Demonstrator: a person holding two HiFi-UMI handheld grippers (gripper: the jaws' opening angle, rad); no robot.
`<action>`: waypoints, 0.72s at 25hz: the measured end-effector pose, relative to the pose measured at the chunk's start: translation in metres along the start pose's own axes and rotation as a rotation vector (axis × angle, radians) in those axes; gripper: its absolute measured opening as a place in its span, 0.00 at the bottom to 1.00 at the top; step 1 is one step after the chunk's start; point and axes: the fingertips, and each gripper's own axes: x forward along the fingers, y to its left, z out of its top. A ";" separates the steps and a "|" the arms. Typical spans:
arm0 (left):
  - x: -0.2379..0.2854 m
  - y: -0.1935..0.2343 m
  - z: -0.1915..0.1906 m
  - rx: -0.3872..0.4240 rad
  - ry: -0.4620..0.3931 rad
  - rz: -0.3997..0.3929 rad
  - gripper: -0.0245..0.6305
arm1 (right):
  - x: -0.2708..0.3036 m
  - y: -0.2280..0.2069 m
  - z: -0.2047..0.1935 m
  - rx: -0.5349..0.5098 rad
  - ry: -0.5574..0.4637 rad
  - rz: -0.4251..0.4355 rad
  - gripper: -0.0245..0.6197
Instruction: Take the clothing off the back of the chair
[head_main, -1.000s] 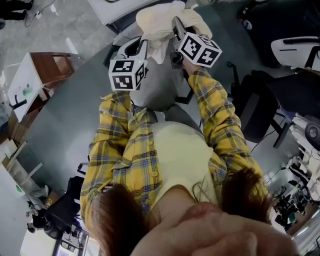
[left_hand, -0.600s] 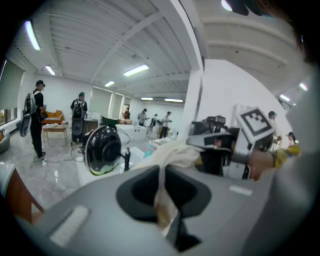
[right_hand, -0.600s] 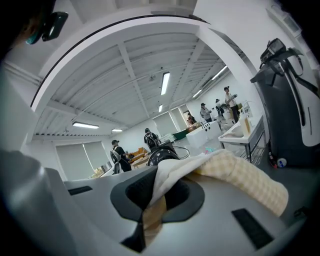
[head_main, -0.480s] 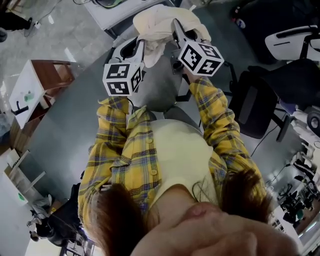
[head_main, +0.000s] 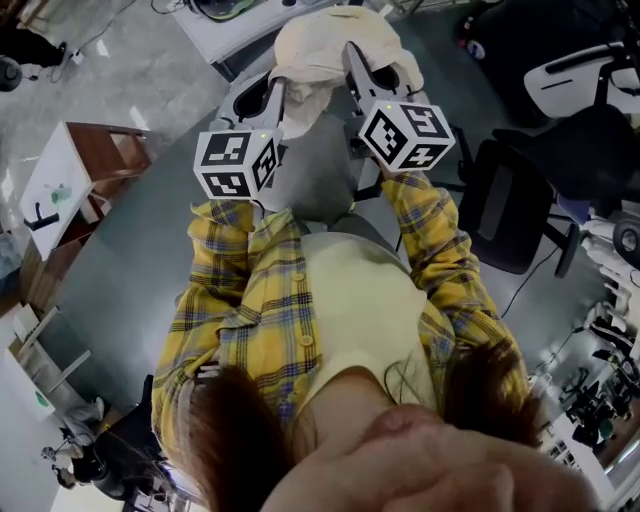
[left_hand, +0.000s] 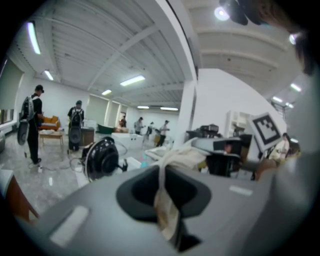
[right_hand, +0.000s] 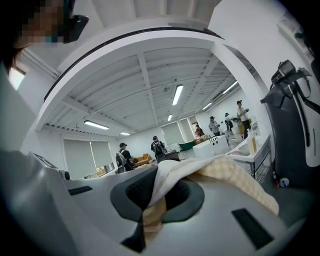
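Note:
A cream garment (head_main: 335, 45) hangs bunched between both grippers at the top of the head view, above the grey chair (head_main: 310, 170). My left gripper (head_main: 278, 98) is shut on a fold of the cloth at its left side. My right gripper (head_main: 353, 58) is shut on the fabric's right side. In the left gripper view the cloth (left_hand: 177, 155) runs down into the shut jaws of the left gripper (left_hand: 167, 215). In the right gripper view the clothing (right_hand: 225, 175) drapes rightward from the pinch of the right gripper (right_hand: 150, 210). Both grippers point roughly level.
A brown wooden side table (head_main: 95, 150) stands at the left. A black office chair (head_main: 510, 205) is at the right, with a white and black machine (head_main: 590, 85) beyond it. A white table (head_main: 225, 25) is behind the garment. Several people (left_hand: 32, 120) and a floor fan (left_hand: 102, 157) are farther off.
Both grippers have risen toward the camera, carrying the cream garment up with them. Their marker cubes look larger and sit a little wider apart.

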 end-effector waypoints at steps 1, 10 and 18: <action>-0.003 0.000 0.004 0.000 -0.009 -0.002 0.09 | -0.003 0.005 0.004 -0.013 -0.008 0.006 0.08; -0.028 -0.007 0.045 0.002 -0.095 -0.047 0.09 | -0.025 0.044 0.045 -0.124 -0.091 0.051 0.08; -0.044 -0.017 0.076 0.025 -0.139 -0.097 0.09 | -0.038 0.060 0.072 -0.127 -0.130 0.059 0.08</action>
